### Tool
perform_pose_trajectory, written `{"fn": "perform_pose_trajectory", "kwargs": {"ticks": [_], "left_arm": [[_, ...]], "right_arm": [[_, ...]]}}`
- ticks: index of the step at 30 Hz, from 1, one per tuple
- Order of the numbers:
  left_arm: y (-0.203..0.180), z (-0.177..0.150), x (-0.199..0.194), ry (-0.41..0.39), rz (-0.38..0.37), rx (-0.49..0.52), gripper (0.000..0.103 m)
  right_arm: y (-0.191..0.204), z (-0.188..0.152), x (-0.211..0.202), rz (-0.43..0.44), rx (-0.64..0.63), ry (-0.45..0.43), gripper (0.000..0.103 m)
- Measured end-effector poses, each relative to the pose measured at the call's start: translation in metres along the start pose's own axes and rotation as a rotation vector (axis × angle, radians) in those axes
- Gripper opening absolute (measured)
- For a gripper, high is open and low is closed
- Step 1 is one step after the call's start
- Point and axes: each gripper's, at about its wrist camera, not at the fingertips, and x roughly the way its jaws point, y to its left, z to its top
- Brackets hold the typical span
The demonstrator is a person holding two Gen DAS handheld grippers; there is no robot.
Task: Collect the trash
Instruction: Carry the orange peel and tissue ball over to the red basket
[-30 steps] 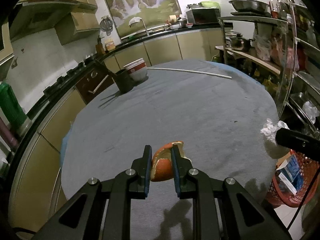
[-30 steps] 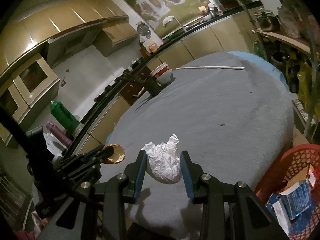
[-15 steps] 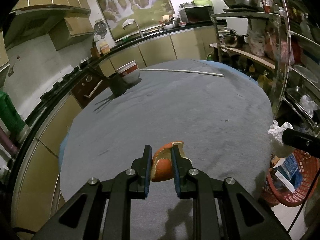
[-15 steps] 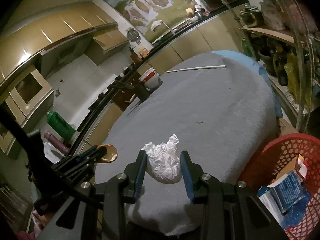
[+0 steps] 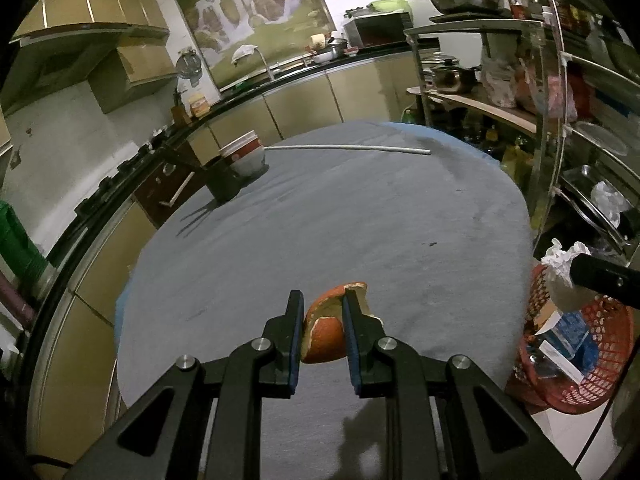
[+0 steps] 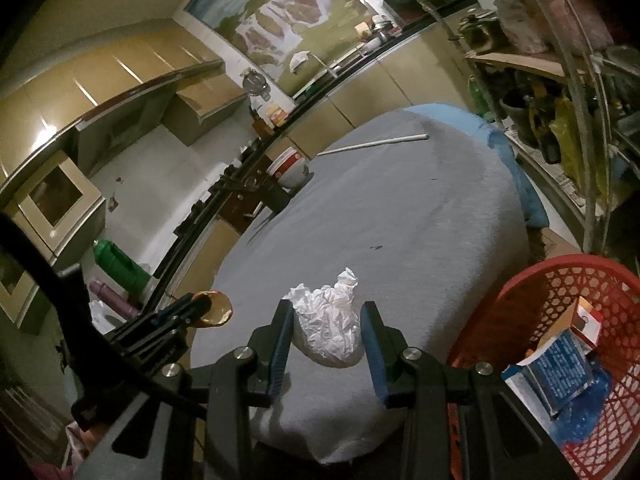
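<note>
A grey cloth covers the round worktop, which fills most of both views, and a red mesh basket stands off its near right edge, low beside it, with a blue-printed box and an orange-and-white carton inside; the print on both is too small and blurred to read. Far across the worktop a stack of white bowls with red rims sits just beside a dark pot, and a thin white rod lies along the far edge. The right tool has its blue-padded fingers partly closed and clamped on a crumpled white paper ball, held above the near right edge of the worktop, close to the basket. The left tool has its fingers drawn close together, pinching a curved piece of orange peel, which it holds over the near part of the worktop; in the right wrist view the same peel shows at the tip of that tool, off to the left of the paper ball.
</note>
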Motion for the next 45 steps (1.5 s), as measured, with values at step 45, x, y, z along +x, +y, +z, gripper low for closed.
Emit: {"fn": "perform_pose_trajectory", "kwargs": {"ticks": [45], "left_arm": [[-0.073,0.018,-0.039,-0.076,-0.06,0.137,0.02]], "right_arm": [[-0.029,-0.002,-0.074,-0.012,0.073,-0.141,0.037]]}}
